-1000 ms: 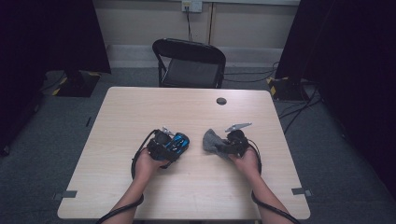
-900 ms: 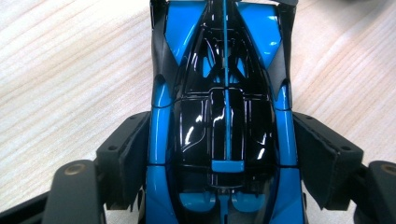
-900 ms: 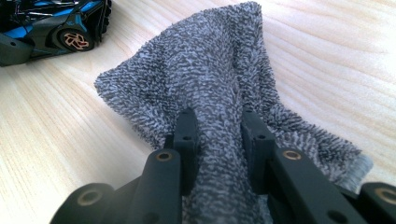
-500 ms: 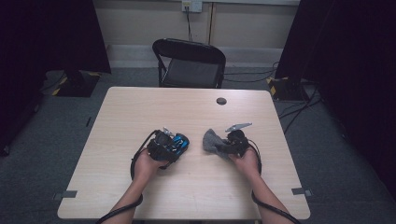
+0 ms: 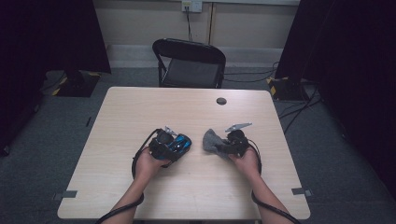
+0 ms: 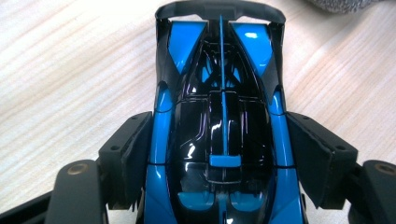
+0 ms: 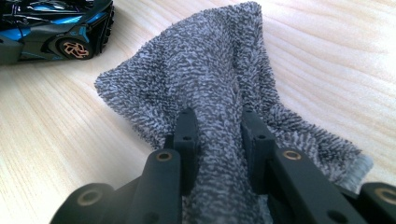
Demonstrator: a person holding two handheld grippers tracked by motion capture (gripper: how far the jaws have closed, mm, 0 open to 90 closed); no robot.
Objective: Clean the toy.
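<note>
A pale wood-grain surface (image 5: pixel 140 112) seen from above, with a person's two forearms coming in from the near edge. Each hand holds a two-jaw tool, and both sit near the middle of the surface, a little toward the near side.

The left tool (image 5: pixel 175 145) has a blue and black toy car (image 5: pixel 179 143) between its jaws. In the left gripper view the toy car (image 6: pixel 223 130) lies lengthwise, its far end with a dark wing pointing away, and the two black jaw pads stand at its flanks, the left one touching or very nearly touching the bodywork and the right one standing a little off it. The jaws have just been closing a little around the car. Whether the pads truly press on it cannot be told.

The right tool (image 5: pixel 223 144) is clamped on a grey terry cloth (image 5: pixel 212 139). In the right gripper view the jaws stand close together, pinching a fold of the cloth (image 7: pixel 210 88), which rises in a peak ahead of them and spreads onto the wood to either side. The car's wheel and rear appear at that view's upper left, near the cloth but apart from it.

Between car and cloth is a narrow strip of bare wood. Beyond both tools the surface runs open to its far edge, apart from a small dark round spot (image 5: pixel 221 101) near that edge. Wide bare margins lie to the left and right edges too. A black folding chair (image 5: pixel 189 63) stands just past the far edge, and cables (image 5: pixel 299 105) trail on the grey floor at the right.
</note>
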